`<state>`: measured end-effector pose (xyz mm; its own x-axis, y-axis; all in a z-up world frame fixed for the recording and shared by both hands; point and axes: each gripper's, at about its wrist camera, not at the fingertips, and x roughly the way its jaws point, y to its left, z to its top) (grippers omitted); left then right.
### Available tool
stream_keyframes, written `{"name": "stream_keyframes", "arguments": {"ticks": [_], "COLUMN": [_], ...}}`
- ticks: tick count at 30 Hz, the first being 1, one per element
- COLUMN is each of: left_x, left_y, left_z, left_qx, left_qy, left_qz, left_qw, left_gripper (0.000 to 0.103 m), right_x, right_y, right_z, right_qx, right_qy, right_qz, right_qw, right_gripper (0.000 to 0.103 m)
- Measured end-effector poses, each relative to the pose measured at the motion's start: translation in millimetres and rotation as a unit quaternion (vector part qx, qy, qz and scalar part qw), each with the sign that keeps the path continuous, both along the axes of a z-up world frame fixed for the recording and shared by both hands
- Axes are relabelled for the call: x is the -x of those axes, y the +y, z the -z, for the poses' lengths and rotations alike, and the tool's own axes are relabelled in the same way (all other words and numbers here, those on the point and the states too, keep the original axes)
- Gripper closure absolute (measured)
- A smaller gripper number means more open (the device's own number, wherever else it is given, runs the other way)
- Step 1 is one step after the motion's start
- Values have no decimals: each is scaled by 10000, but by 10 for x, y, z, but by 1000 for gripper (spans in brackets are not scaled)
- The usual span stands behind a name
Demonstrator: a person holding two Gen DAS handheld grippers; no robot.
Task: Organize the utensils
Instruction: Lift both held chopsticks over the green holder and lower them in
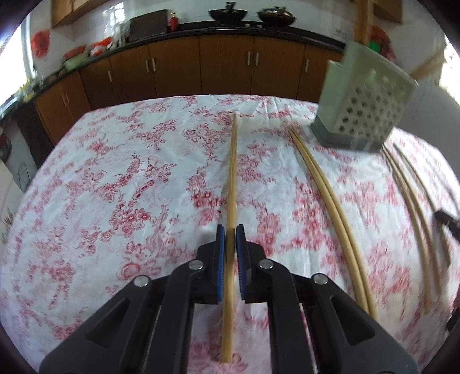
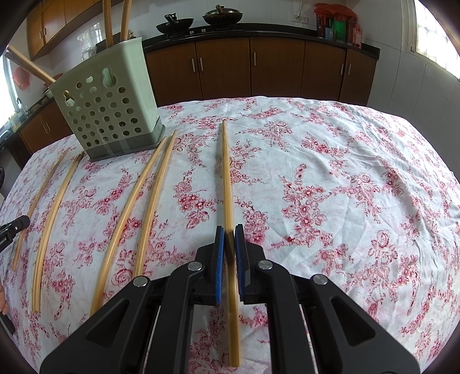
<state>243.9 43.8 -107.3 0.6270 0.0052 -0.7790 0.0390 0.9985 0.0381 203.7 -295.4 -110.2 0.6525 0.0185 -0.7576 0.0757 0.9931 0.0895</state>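
Note:
In the left wrist view, my left gripper (image 1: 230, 230) is shut on a bamboo chopstick (image 1: 233, 161) that runs straight ahead over the floral tablecloth (image 1: 115, 178). To its right lie a tight pair of chopsticks (image 1: 330, 201) and more chopsticks (image 1: 411, 207). The pale green perforated utensil holder (image 1: 365, 97) stands at the far right. In the right wrist view, my right gripper (image 2: 229, 230) is shut on another chopstick (image 2: 226, 172). The holder (image 2: 109, 106) stands far left with chopsticks (image 2: 115, 20) sticking out of it. Whether either held chopstick is lifted off the cloth, I cannot tell.
Several loose chopsticks (image 2: 152, 195) lie side by side left of the right gripper. The left gripper's tip (image 2: 14, 227) shows at the left edge. Brown cabinets (image 2: 258, 66) and a dark counter with woks (image 2: 221, 14) run behind the table.

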Motion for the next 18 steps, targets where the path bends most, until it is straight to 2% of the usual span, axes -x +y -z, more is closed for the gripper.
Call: {"name": "stream_keyframes", "arguments": {"ticks": [5,11,14,18], "left_x": [191,185,266,335], "left_y": [-45,-59,-8,71], "left_z": [-1,-15,-291,-807], "left_qx": [-25,-194,-163,192], "left_qy": [6,-12,-436,-1115], "left_qz": [68,154,193,111], "left_qw": [10000,9997,9987,9935], "left_gripper": [93,95,95,95], "right_x": [103,144,216,306], "right_y": [-11,-8,-50,-67], "right_z": [-3,-76,-323,-709], "right_qx": [-85,6,-21,-21], "right_qy": [-3,-79,-488,-1070], "right_qz": [-9,27,99,163], "right_qw": [10000,10000,9988,9941], "right_gripper": [94,95,95,95]}}
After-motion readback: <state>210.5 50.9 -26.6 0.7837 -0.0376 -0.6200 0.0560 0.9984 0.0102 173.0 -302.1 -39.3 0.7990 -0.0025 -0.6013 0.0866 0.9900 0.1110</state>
